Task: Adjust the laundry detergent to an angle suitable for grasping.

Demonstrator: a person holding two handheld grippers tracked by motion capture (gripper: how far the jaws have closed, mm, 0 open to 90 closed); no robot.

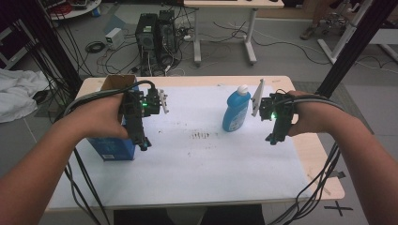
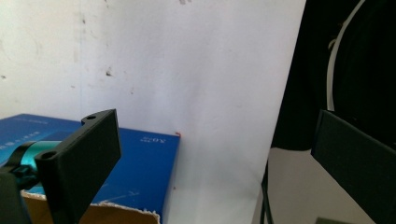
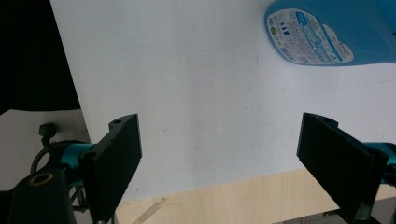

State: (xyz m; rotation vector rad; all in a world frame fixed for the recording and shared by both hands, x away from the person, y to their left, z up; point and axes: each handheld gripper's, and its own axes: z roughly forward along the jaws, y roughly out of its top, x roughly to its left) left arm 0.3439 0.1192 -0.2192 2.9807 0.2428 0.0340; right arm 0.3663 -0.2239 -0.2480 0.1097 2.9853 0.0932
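Beside the left hand-held gripper [image 1: 144, 143] stands a blue cardboard box [image 1: 112, 151], smooth-printed outside, raw brown and torn at its flap. Near the right hand-held gripper [image 1: 273, 138], a glossy blue plastic bottle [image 1: 236, 111]. Matt white paper [image 1: 197, 164] covers the pale wooden worktop [image 1: 324, 173].

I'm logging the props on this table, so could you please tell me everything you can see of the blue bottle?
The blue bottle looks like glossy plastic, with a white cap on a narrow neck and a flattened, rounded body. It stands upright on the white sheet right of the table's middle, just left of the right hand-held gripper, which is clear of it. In the right gripper view its base end carries a printed label with small text and a pale panel. Nothing touches it but the sheet under it.
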